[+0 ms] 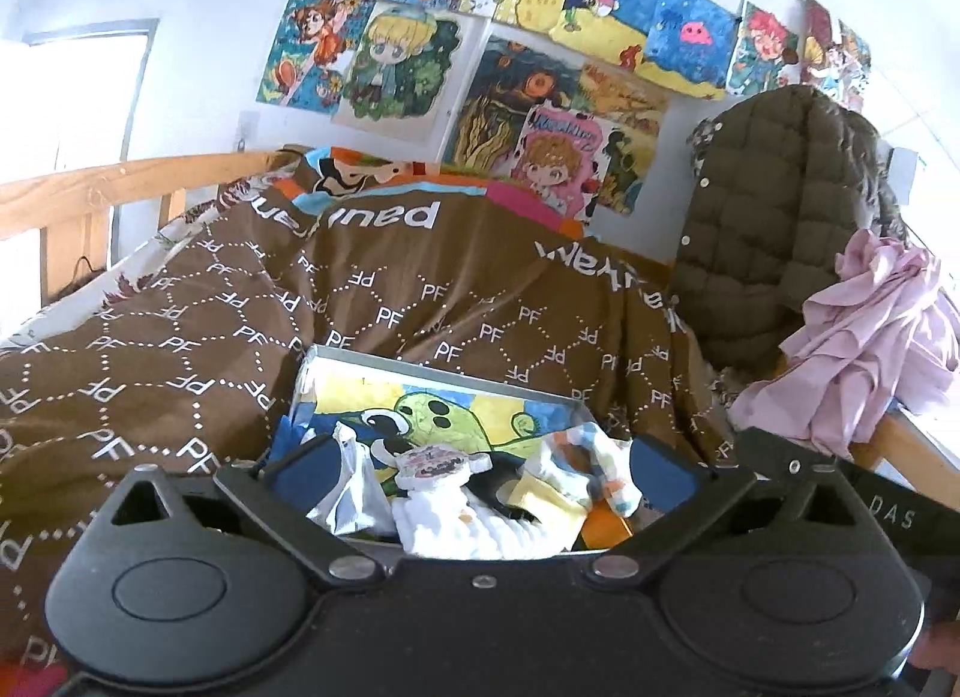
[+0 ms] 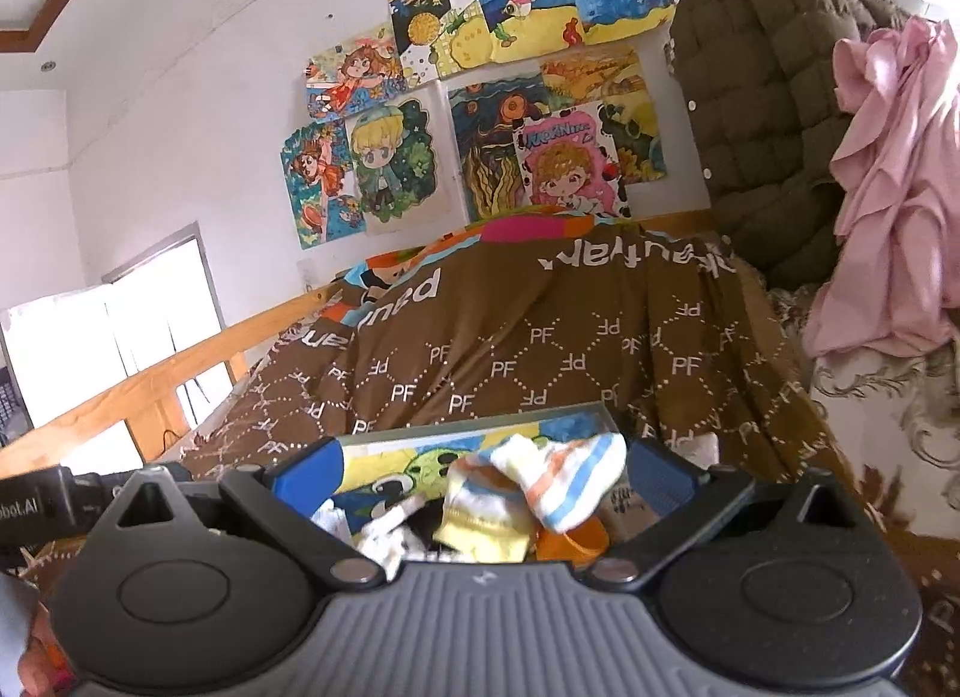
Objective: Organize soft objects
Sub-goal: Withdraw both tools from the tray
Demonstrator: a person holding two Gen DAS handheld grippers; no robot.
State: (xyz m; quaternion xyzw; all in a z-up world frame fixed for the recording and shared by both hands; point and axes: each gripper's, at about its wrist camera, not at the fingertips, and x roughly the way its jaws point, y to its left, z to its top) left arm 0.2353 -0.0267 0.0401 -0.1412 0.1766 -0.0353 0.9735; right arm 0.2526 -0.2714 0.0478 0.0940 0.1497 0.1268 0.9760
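Several small socks lie in a pile on a painted board point(image 1: 444, 403) on the bed. In the left wrist view I see a white fluffy sock point(image 1: 474, 523), a grey-white sock point(image 1: 354, 493) and a striped white, orange and blue sock point(image 1: 600, 475). My left gripper point(image 1: 480, 469) is open just above the pile, blue pads wide apart, holding nothing. In the right wrist view my right gripper point(image 2: 486, 475) is open over the striped sock point(image 2: 576, 475), a yellow sock point(image 2: 486, 523) and a white sock point(image 2: 384, 535). The board point(image 2: 408, 451) shows behind them.
A brown "PF" quilt point(image 1: 420, 277) covers the bed, with a wooden rail point(image 1: 90, 187) at left. An olive puffer jacket point(image 1: 774, 217) and pink cloth point(image 1: 870, 325) hang at right. Drawings point(image 1: 510, 36) cover the wall. An orange object point(image 2: 570, 541) lies beside the socks.
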